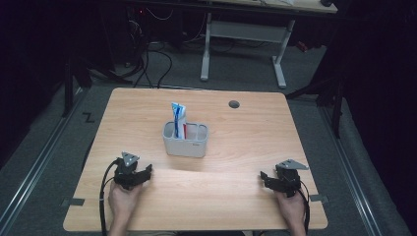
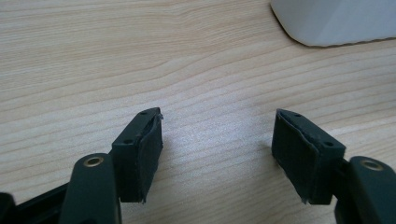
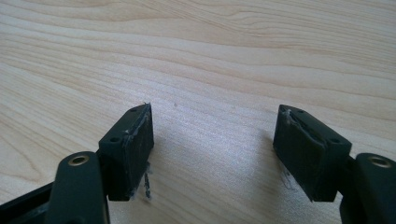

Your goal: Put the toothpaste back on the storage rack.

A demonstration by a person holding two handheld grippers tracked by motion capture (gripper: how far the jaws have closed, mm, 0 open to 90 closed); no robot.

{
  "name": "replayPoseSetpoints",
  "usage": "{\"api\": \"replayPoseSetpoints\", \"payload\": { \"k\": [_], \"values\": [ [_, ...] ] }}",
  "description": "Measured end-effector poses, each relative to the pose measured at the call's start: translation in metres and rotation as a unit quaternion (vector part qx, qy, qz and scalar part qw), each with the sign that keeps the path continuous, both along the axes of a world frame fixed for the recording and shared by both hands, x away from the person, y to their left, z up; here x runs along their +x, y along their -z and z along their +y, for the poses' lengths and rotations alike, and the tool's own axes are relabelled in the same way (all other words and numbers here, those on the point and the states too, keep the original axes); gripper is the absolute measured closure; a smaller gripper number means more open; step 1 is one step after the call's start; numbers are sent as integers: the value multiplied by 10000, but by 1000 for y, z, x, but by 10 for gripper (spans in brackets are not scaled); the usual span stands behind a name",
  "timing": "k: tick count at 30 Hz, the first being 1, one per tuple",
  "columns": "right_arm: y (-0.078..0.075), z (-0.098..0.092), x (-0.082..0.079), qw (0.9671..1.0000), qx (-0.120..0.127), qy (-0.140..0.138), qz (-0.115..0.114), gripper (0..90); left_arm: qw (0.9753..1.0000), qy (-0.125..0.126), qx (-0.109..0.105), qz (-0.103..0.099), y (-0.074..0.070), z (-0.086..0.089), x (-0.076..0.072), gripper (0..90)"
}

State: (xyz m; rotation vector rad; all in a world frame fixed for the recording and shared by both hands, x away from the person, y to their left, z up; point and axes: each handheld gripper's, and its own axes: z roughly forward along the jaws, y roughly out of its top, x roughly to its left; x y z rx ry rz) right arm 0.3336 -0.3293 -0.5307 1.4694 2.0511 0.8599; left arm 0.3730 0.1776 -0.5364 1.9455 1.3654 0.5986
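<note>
Fingers point(image 2: 140, 154) wide apart, grey caddy point(image 1: 186, 140) label unreadable

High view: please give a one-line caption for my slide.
Two open black hand-held grippers, left and right, rest on a light wooden table before a grey plastic organizer holding a toothpaste tube.
</note>
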Motion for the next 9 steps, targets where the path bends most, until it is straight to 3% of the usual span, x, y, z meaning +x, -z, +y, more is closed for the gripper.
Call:
{"api": "replayPoseSetpoints", "payload": {
  "k": [9],
  "values": [
    [0, 0, 0, 10000, -2, -2, -2, 289, 10000, 7, 4, 2, 0, 0, 0, 327]
  ]
}}
